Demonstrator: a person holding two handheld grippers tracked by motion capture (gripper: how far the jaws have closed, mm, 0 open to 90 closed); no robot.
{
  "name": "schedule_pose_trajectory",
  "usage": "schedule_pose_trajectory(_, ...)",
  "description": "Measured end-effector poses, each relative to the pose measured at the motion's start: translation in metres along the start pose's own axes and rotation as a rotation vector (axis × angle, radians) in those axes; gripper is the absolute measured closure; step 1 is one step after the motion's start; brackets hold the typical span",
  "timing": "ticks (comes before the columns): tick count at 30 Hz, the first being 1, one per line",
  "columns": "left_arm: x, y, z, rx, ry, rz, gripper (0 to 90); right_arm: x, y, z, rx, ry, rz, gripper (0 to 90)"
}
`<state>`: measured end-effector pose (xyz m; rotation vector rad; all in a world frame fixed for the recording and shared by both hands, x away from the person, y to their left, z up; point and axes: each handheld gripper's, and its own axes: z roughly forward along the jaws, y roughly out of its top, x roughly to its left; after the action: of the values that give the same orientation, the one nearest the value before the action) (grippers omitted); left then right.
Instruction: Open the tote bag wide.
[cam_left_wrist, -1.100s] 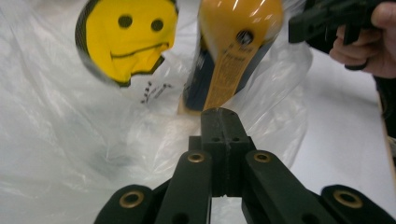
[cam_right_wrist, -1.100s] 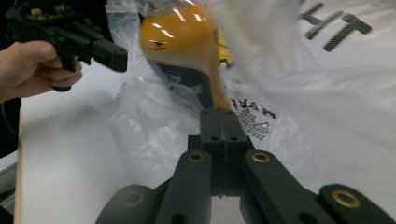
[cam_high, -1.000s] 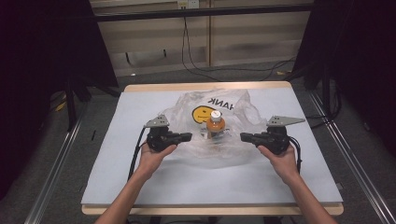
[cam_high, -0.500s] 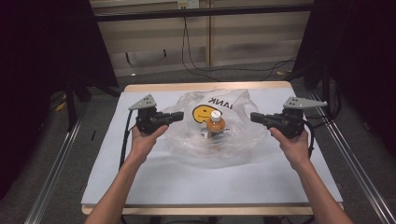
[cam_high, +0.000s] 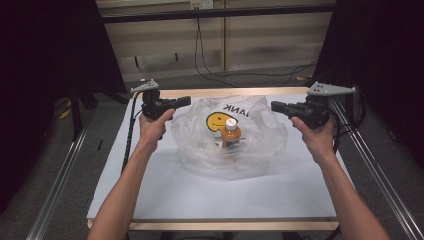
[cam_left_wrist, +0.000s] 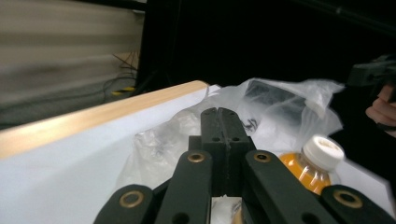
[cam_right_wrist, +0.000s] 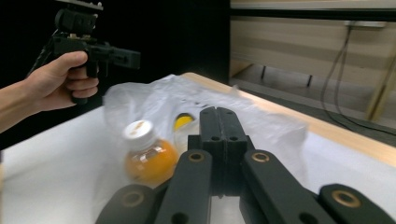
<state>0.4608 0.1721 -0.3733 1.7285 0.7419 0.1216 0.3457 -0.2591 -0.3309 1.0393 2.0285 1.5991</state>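
- Dim room — slatted wall (cam_high: 260, 40) with hanging cables (cam_high: 210, 55) behind.
- White-topped table (cam_high: 150, 185), wooden edge.
- Clear plastic bag (cam_high: 260, 145) mid-table, orange bottle (cam_high: 231, 132) upright inside.
- Left gripper (cam_high: 186, 101) and right gripper (cam_high: 274, 106) clenched, empty, flanking the bag.

One counter (cam_high: 150, 190) carries one clear plastic bag (cam_high: 260, 145) and one orange bottle (cam_high: 231, 134) with a white cap; something small beside the bottle is too unclear to count. Two claws: left claw (cam_high: 186, 100), right claw (cam_high: 275, 106).
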Motion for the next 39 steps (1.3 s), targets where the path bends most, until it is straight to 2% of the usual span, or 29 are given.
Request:
schedule_pose_trajectory(2, 0.003, -0.005, 0.016, 0.086, 0.036, 0.038, 90.0, -0.009, 0.006, 0.005, -0.013, -0.018, 0.017, 90.0)
schedule_pose_trajectory(3, 0.004, -0.009, 0.023, 0.113, 0.038, 0.045, 90.0, -0.013, 0.007, 0.01, -0.006, -0.022, 0.027, 90.0)
schedule_pose_trajectory(5, 0.003, -0.018, 0.036, 0.144, -0.007, 0.04, 90.0, -0.02, 0.003, 0.023, 0.03, -0.032, 0.036, 90.0)
schedule_pose_trajectory(7, -0.001, -0.026, 0.047, 0.184, -0.026, 0.052, 90.0, -0.024, -0.005, 0.037, 0.061, -0.025, 0.047, 90.0)
schedule_pose_trajectory(9, -0.003, -0.031, 0.056, 0.213, -0.041, 0.069, 90.0, -0.022, -0.013, 0.048, 0.101, -0.013, 0.044, 90.0)
schedule_pose_trajectory(11, -0.004, -0.036, 0.064, 0.219, -0.062, 0.051, 90.0, -0.019, -0.019, 0.057, 0.113, 0.005, 0.044, 90.0)
schedule_pose_trajectory(15, -0.006, -0.051, 0.075, 0.305, -0.01, 0.087, 90.0, -0.02, -0.04, 0.074, 0.188, 0.003, 0.055, 90.0)
schedule_pose_trajectory(17, -0.004, -0.06, 0.075, 0.329, 0.006, 0.087, 90.0, -0.024, -0.056, 0.078, 0.214, -0.008, 0.066, 90.0)
schedule_pose_trajectory(21, 0.005, -0.074, 0.08, 0.412, 0.076, 0.089, 90.0, -0.038, -0.086, 0.079, 0.293, -0.035, 0.109, 90.0)
schedule_pose_trajectory(23, 0.01, -0.081, 0.083, 0.42, 0.075, 0.065, 90.0, -0.043, -0.098, 0.079, 0.329, -0.045, 0.112, 90.0)
schedule_pose_trajectory(25, 0.013, -0.086, 0.085, 0.452, 0.106, 0.077, 90.0, -0.044, -0.109, 0.079, 0.365, -0.04, 0.112, 90.0)
schedule_pose_trajectory(27, 0.014, -0.088, 0.084, 0.473, 0.104, 0.081, 90.0, -0.046, -0.12, 0.077, 0.391, -0.041, 0.122, 90.0)
schedule_pose_trajectory(28, 0.015, -0.089, 0.083, 0.466, 0.097, 0.074, 90.0, -0.048, -0.125, 0.075, 0.399, -0.046, 0.124, 90.0)
schedule_pose_trajectory(32, 0.015, -0.091, 0.077, 0.462, 0.099, 0.072, 90.0, -0.058, -0.14, 0.063, 0.404, -0.063, 0.166, 90.0)
schedule_pose_trajectory(34, 0.014, -0.093, 0.073, 0.462, 0.099, 0.085, 90.0, -0.057, -0.143, 0.059, 0.406, -0.062, 0.17, 90.0)
schedule_pose_trajectory(37, 0.014, -0.096, 0.061, 0.472, 0.106, 0.097, 90.0, -0.055, -0.142, 0.053, 0.432, -0.063, 0.138, 90.0)
schedule_pose_trajectory(39, 0.018, -0.1, 0.051, 0.456, 0.118, 0.099, 90.0, -0.057, -0.146, 0.045, 0.427, -0.055, 0.143, 90.0)
